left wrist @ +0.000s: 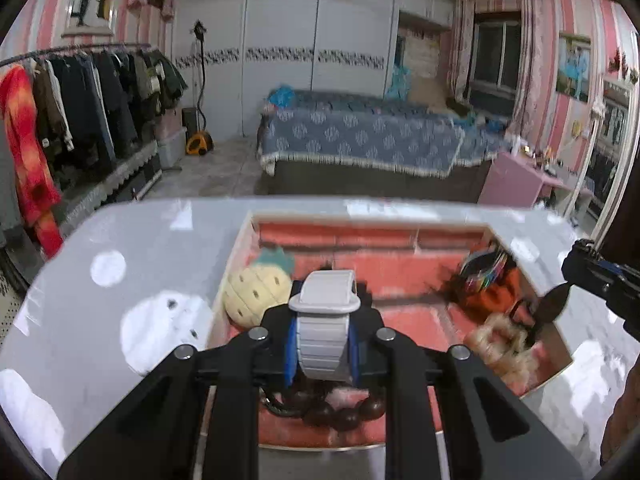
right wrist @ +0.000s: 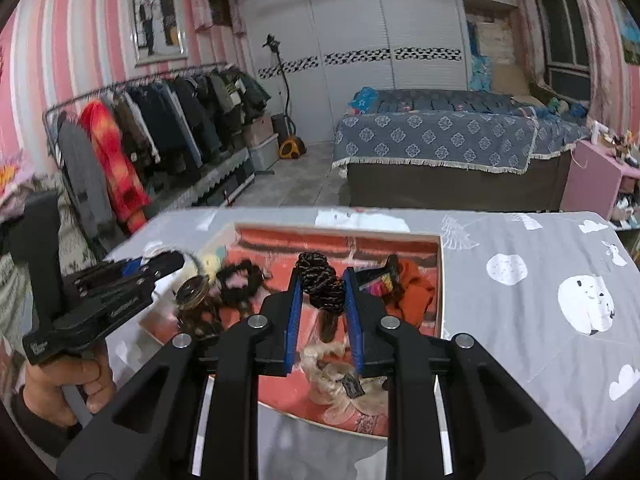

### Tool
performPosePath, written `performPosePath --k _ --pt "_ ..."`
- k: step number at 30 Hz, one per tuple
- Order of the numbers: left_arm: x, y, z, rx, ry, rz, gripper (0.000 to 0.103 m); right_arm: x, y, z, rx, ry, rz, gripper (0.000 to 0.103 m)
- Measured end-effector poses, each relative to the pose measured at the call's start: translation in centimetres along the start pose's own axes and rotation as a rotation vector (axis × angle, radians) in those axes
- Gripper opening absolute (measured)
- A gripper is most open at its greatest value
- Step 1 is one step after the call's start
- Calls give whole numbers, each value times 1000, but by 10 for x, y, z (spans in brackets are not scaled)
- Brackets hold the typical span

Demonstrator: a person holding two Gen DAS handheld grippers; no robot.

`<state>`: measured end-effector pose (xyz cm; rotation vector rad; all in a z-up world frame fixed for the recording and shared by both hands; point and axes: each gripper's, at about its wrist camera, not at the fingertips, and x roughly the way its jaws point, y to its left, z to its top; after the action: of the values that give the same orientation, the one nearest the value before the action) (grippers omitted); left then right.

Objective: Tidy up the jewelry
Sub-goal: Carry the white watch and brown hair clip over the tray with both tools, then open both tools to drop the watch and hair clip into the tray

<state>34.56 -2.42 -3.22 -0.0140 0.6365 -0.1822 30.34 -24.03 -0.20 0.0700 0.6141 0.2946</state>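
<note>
A white watch (left wrist: 326, 320) is pinched by its band between the blue pads of the left gripper (left wrist: 325, 344), held above a red-lined jewelry box (left wrist: 400, 276), probably ready to be sorted into a compartment. The right gripper (right wrist: 320, 316) pinches a dark braided hair tie (right wrist: 322, 284) over the same box. Inside lie a bead bracelet (left wrist: 340, 408), a pineapple-shaped charm (left wrist: 256, 292) and pale scrunchies (right wrist: 332, 384). The box sits on a grey patterned tablecloth (right wrist: 520, 320).

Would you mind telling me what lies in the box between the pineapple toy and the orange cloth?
In the left wrist view, the white watch held by the left gripper lies between the pineapple toy and orange cloth.
</note>
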Motion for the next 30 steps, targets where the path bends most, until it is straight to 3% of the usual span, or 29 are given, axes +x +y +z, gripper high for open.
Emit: performPosePath --k 7,15,25,27,28,30 --pt "13 -5 -18 24 37 -6 19 29 -10 -23 33 89 -8 22" --pt "25 -18 -31 35 83 -35 20 45 -11 -35 29 121 -17 23" --pt "22 -20 -34 32 79 -42 24 51 -16 -40 33 136 -42 23" --pt "20 -17 -34 17 75 -40 42 49 -16 -40 31 130 -42 23" --pt "18 -15 -34 9 68 -31 57 48 -16 -39 28 126 -42 23" --pt "14 -12 -31 -9 51 -31 60 44 -15 -38 26 113 -44 36"
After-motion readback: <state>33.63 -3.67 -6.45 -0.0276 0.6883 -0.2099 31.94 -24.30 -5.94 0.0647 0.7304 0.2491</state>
